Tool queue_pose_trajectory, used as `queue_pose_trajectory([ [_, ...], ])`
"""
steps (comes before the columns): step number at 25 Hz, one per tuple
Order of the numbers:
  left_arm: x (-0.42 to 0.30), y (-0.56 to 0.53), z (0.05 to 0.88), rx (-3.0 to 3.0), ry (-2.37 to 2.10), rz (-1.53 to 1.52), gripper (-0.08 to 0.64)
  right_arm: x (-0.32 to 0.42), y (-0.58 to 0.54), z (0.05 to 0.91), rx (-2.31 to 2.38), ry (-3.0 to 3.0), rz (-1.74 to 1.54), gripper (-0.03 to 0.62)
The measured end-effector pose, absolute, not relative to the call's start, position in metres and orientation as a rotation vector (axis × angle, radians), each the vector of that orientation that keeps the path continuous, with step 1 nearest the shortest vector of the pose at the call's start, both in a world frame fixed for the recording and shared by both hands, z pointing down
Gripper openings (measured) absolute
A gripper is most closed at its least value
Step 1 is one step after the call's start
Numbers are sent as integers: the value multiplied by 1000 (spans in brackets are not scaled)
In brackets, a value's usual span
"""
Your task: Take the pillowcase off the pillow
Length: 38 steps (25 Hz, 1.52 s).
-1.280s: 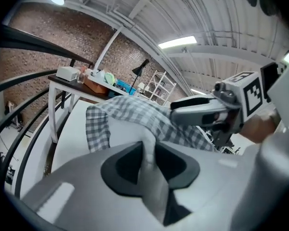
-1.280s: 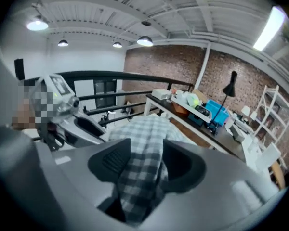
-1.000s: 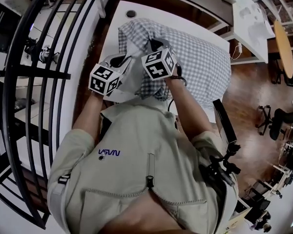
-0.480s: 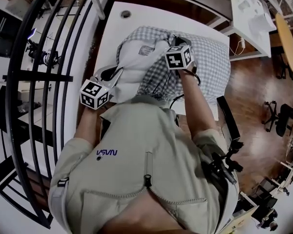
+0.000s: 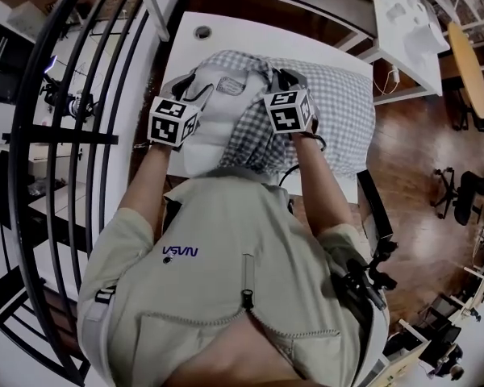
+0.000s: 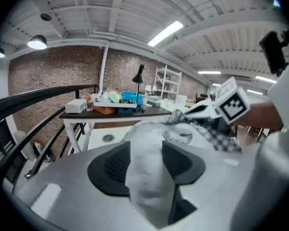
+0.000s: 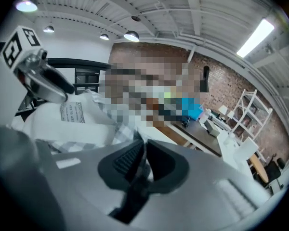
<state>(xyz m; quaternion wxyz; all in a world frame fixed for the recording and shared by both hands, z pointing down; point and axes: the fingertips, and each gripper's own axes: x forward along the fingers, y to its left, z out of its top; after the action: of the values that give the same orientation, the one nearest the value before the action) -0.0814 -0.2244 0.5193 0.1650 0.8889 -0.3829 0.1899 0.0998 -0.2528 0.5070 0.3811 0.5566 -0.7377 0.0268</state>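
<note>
White pillow (image 5: 214,119) half bared on the white table (image 5: 185,39), checked pillowcase (image 5: 339,111) bunched over its right part, left gripper (image 6: 145,160) at the pillow's bare end — jaws just opened, apart around a white bulge, right gripper (image 7: 143,160) beside it, jaws eased a hair yet pinching a thin pillowcase fold.

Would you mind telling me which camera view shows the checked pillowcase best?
The head view: most of the pillowcase lies across the table there, peeled partway off the white pillow. The left gripper view catches only a bunched strip; the right gripper view only a checked sliver beneath the pillow.
</note>
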Motion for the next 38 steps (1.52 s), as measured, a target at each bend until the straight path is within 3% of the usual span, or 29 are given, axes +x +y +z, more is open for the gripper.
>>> queue_pose_trajectory([
  [3,-69,-230,551,2442,-1035,712,176,91,-247,497,1390,-1980,136,94],
  [6,-63,-220,555,2457,-977,759,65,68,-239,469,1346,-2197,243,157],
  [12,-54,-187,535,2589,-911,708,31,21,-251,408,1239,-2463,270,160],
  [18,-42,-149,505,2733,-876,636,28,0,-263,489,918,-2174,356,193],
  [19,-42,-145,501,2754,-878,643,26,0,-263,498,905,-2132,351,187],
  [21,-45,-143,494,2794,-896,640,25,4,-272,499,983,-2087,301,18],
  [31,-82,-147,427,2954,-1003,345,21,111,-346,442,1570,-1849,164,11],
  [35,-89,-164,431,2910,-1021,326,21,165,-340,464,1661,-1733,278,11],
  [38,-92,-201,459,2797,-1076,361,25,158,-331,486,1610,-1796,319,18],
])
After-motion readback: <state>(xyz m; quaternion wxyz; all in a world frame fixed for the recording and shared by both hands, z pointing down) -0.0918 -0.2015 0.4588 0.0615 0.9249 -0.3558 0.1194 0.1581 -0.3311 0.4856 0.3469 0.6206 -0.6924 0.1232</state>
